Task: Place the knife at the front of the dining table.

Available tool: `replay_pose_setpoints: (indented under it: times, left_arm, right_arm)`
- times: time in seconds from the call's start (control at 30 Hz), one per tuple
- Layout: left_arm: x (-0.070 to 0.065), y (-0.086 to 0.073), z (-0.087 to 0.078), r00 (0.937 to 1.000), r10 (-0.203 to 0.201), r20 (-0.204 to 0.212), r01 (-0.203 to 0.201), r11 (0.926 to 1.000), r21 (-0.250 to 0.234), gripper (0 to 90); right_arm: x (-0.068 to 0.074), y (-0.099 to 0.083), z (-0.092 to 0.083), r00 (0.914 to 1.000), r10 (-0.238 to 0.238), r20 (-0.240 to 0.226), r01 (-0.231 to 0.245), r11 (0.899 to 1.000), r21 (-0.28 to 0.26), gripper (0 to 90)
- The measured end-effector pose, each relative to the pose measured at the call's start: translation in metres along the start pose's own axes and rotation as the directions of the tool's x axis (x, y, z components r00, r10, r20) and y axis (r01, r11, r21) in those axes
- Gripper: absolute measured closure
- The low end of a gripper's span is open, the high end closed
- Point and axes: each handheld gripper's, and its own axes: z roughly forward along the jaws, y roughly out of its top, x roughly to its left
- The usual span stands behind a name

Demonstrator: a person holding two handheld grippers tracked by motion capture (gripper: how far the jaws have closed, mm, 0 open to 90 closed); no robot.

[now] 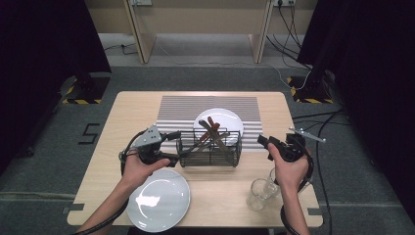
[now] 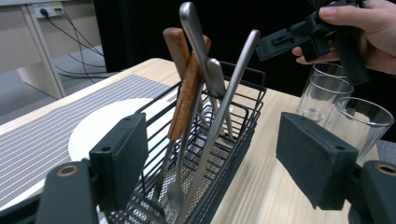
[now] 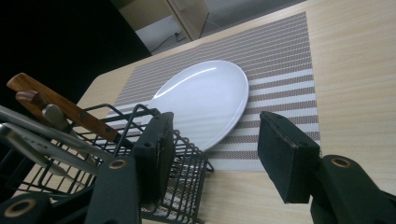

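Nearest us, a white plate (image 1: 159,199) sits at the front edge, its near rim cut off by the frame. Left gripper (image 1: 174,147) is right up against the wire basket (image 1: 209,152), jaws spread wide, nothing between them. Right gripper (image 1: 264,143) hangs off the basket's other end, jaws apart too. Cutlery (image 2: 201,93) leans inside, tips lost in the mesh. Two glasses (image 1: 261,192) are half hidden behind the right hand (image 1: 289,169). A second plate (image 3: 205,100) lies on the striped mat (image 3: 280,51), partly screened by the basket.
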Motion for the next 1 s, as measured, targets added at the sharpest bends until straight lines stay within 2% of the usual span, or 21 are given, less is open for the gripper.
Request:
replay_pose_setpoints:
  times: [0.4, 0.83, 1.0]
  left_arm:
    - [0.001, 0.000, 0.022, 0.9994, 0.012, 0.031, -0.013, 0.9990, 0.043, 28.7]
    - [0.001, 0.008, 0.039, 0.9980, 0.036, 0.052, -0.040, 0.9959, 0.081, 32.6]
    - [0.001, 0.010, 0.048, 0.9971, 0.045, 0.062, -0.050, 0.9943, 0.094, 36.7]
  right_arm:
    - [-0.001, -0.004, -0.002, 0.9998, -0.008, 0.019, 0.007, 1.000, 0.016, 46.1]
    - [-0.001, -0.004, -0.001, 0.9999, -0.010, 0.005, 0.010, 1.000, 0.026, 46.0]
    - [-0.001, -0.005, -0.001, 1.0000, -0.008, 0.005, 0.008, 1.000, 0.027, 45.9]
